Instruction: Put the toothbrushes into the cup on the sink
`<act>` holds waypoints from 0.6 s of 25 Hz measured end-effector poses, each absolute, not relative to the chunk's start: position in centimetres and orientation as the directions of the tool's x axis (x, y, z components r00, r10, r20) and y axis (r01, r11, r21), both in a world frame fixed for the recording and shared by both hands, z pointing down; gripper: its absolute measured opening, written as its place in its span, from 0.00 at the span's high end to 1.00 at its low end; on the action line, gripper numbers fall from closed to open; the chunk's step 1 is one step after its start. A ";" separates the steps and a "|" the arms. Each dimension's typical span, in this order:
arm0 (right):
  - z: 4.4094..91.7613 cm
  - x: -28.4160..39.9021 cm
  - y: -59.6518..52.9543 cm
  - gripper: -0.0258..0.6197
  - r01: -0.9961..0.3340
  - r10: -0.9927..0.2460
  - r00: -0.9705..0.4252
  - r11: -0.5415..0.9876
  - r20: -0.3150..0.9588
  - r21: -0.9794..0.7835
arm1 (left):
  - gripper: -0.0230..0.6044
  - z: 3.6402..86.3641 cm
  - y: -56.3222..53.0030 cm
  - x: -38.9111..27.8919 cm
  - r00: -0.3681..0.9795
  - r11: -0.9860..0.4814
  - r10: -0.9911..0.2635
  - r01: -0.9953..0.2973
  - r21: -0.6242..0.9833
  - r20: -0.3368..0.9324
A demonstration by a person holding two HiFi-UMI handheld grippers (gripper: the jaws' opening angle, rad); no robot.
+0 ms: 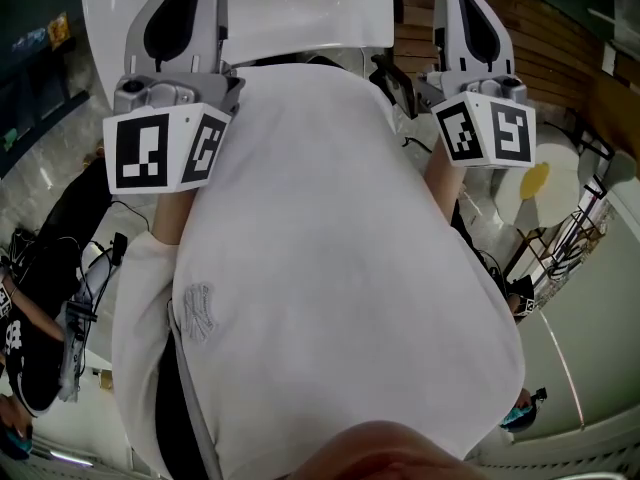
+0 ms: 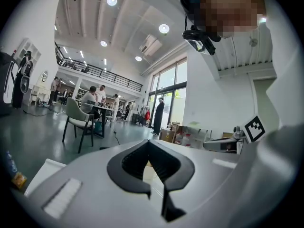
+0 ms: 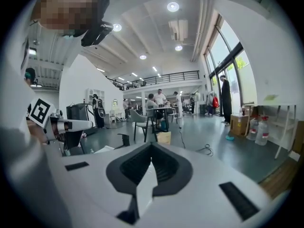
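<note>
No toothbrush, cup or sink can be made out in any view. In the head view both grippers are held up close against the person's white shirt (image 1: 330,268). The left gripper (image 1: 185,8) and the right gripper (image 1: 470,18) point away from the body, marker cubes towards the camera. The left gripper view looks out into a large hall, with the left gripper (image 2: 151,148) shut and nothing between its jaws. The right gripper (image 3: 152,148) is likewise shut on nothing and faces the same hall.
A white fixture (image 1: 300,8) lies beyond the grippers at the top of the head view. A yellow object (image 1: 535,180) and a wire rack (image 1: 565,238) are at the right. People sit at a table (image 3: 159,109) with chairs (image 2: 78,120) far off.
</note>
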State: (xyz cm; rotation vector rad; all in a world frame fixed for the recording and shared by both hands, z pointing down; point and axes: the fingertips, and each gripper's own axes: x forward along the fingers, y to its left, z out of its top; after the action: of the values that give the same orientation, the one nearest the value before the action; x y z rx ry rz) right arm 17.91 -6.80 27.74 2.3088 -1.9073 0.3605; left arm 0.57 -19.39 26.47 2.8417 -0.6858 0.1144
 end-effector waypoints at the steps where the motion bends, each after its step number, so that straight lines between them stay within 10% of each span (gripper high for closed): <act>1: 27.7 17.9 -6.9 0.94 -0.980 -0.950 0.172 -0.192 0.260 -0.054 | 0.99 26.4 -19.4 0.5 0.888 -0.868 -0.444 -0.460 0.189 0.123; 15: 27.7 17.5 -6.5 0.94 -0.982 -0.952 0.171 -0.187 0.253 -0.039 | 0.99 26.1 -19.1 -0.2 0.881 -0.859 -0.463 -0.473 0.196 0.096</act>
State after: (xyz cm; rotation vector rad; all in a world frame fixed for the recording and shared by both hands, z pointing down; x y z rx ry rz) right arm 17.49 -6.55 27.67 2.2988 -1.9127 0.3336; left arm -0.17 -19.09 26.14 2.8368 -0.7151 0.0668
